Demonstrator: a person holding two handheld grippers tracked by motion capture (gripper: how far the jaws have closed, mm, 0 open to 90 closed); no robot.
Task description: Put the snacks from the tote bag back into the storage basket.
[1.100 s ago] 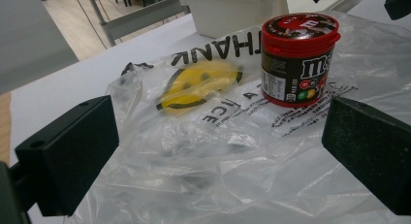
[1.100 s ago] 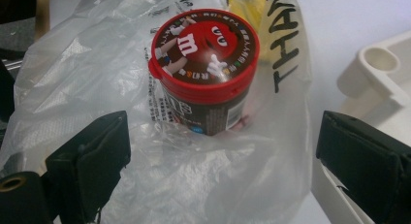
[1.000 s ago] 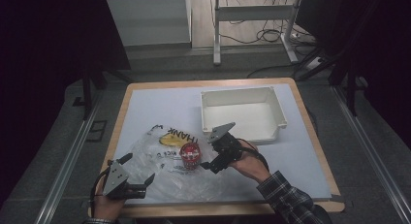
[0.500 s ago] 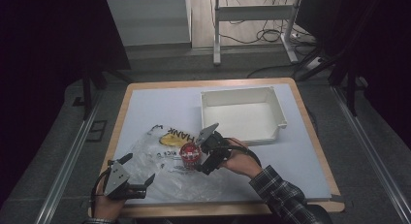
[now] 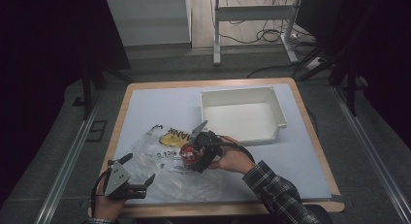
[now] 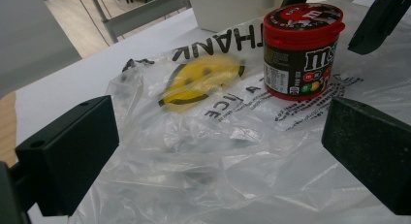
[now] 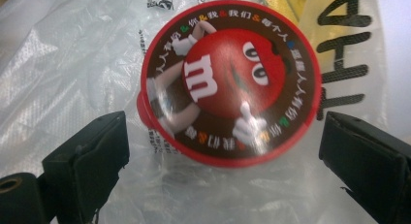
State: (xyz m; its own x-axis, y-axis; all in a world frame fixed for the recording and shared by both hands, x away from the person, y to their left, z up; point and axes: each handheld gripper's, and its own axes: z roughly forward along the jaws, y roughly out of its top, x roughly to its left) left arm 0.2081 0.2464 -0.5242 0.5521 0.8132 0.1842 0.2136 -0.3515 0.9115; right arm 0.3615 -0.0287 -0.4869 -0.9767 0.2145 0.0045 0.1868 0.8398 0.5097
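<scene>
Looks like a lab or test setup: dark curtains (image 5: 43,64) around a lone wood-edged surface (image 5: 310,136), floor rails (image 5: 68,161), a metal frame (image 5: 252,13) and loose cables (image 5: 261,37) behind it.

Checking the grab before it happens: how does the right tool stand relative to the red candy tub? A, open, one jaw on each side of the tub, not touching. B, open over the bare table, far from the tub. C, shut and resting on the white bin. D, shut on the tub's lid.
A: the right tool is open, its jaws flanking the tub with gaps on both sides, above the plastic bag.
</scene>
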